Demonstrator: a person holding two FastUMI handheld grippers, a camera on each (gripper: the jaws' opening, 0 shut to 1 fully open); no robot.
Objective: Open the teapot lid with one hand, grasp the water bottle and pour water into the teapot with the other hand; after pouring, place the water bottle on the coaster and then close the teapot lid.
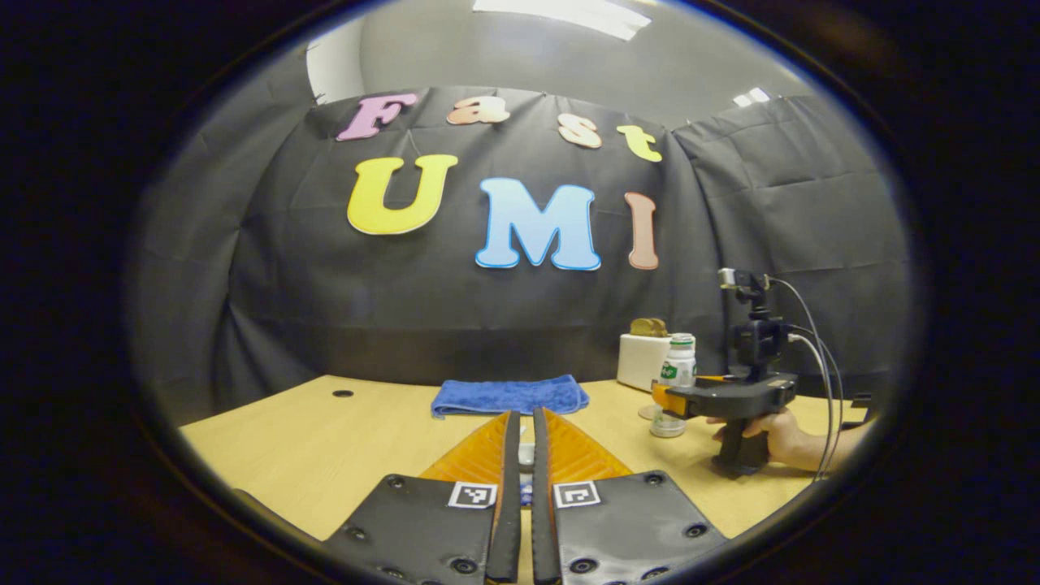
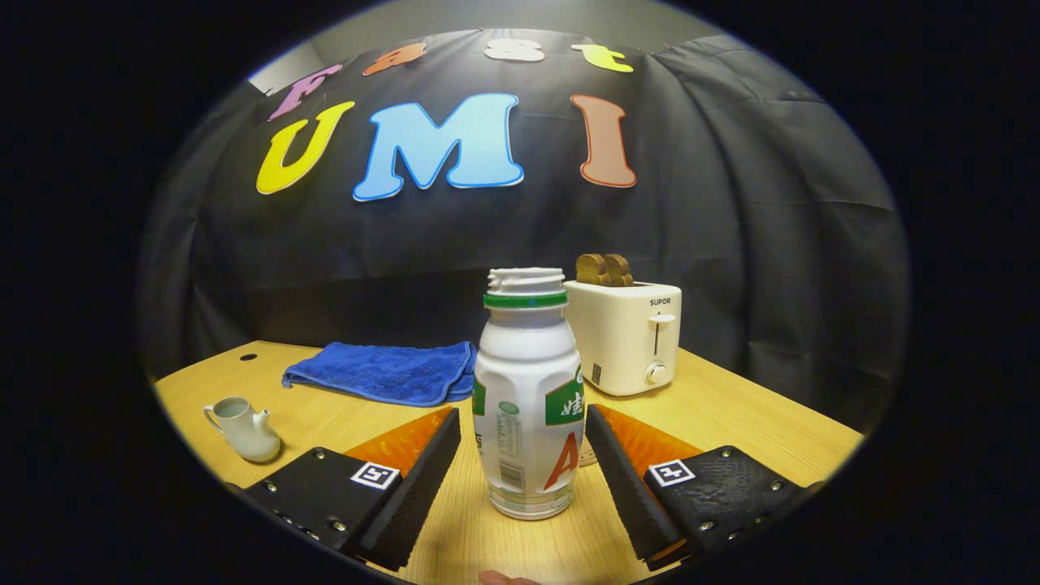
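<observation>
A white water bottle (image 2: 528,398) with a green neck ring and no cap stands upright on the wooden table (image 2: 731,414). My right gripper (image 2: 522,413) is open, one finger on each side of the bottle, close to its walls. In the left gripper view the same bottle (image 1: 677,370) stands between the right gripper's (image 1: 668,396) fingers, held by a hand (image 1: 772,431). A small white teapot (image 2: 244,431) sits at the table's left with its top uncovered. My left gripper (image 1: 526,416) is raised over the table, its fingers nearly together on a small pale piece, seemingly the teapot lid (image 1: 526,455).
A blue towel (image 2: 382,372) lies folded at the back middle of the table. A white toaster (image 2: 626,337) with bread in its slots stands behind the bottle. A pale disc (image 1: 646,413), maybe the coaster, lies by the bottle's base. Cables trail from the right gripper.
</observation>
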